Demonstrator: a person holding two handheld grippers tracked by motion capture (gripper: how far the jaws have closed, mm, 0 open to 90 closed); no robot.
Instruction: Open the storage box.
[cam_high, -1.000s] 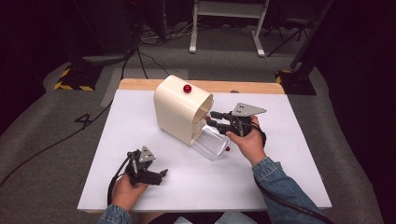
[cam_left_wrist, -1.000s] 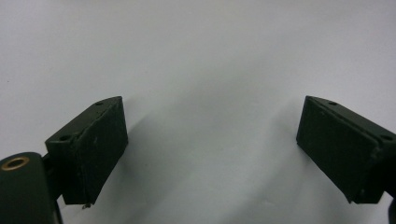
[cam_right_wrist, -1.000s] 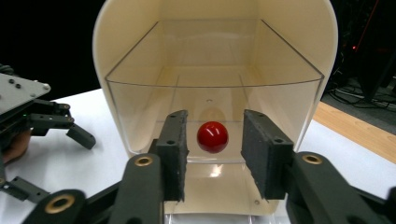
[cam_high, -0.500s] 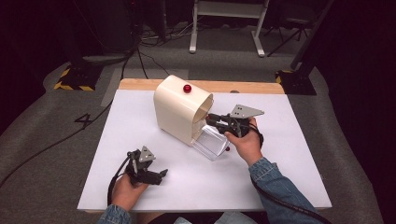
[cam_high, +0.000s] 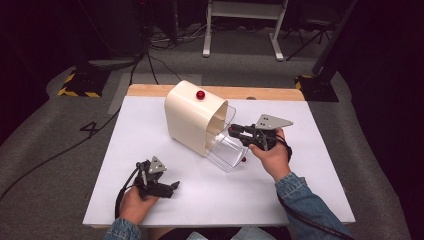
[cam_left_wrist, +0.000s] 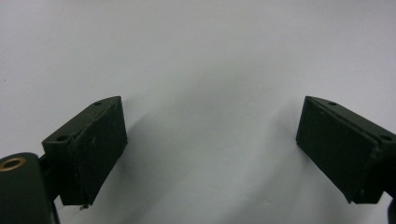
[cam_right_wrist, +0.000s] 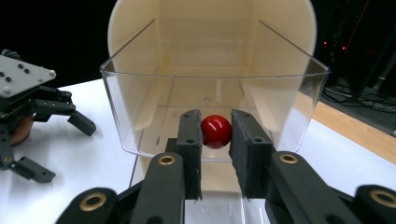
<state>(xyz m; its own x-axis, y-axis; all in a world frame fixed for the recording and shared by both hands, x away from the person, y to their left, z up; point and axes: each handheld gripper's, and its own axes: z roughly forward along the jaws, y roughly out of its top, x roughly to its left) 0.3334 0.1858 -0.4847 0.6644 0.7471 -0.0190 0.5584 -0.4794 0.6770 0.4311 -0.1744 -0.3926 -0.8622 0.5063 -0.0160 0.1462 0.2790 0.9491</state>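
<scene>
Table surface (cam_high: 300, 190) in the high view is white, with a wooden strip along its far edge. A cream housing (cam_high: 192, 117) with a rounded top stands near the far centre and carries a red button (cam_high: 200, 95) on top. A clear drawer (cam_high: 227, 149) projects from the housing's open front toward the person. The right gripper (cam_high: 234, 131), held in the person's right hand (cam_high: 270, 155), points at the drawer front, its tips against the drawer's upper edge. The left gripper (cam_high: 175, 185), held in the left hand (cam_high: 134, 202), rests on the table near the front left, well apart from the housing, jaws spread.

Left gripper view: both black jaws stand wide apart over bare white table (cam_left_wrist: 201, 60), with nothing between them; the left gripper (cam_left_wrist: 212, 144) is released.

Right gripper view: the right gripper (cam_right_wrist: 215, 140) has its two jaws closed around a red knob (cam_right_wrist: 216, 131) on the front wall of the clear drawer (cam_right_wrist: 140, 98), one pad touching each side of the knob. The drawer extends back into the cream housing (cam_right_wrist: 210, 28). The left gripper (cam_right_wrist: 56, 121) appears farther off at the left edge, on the table.
</scene>
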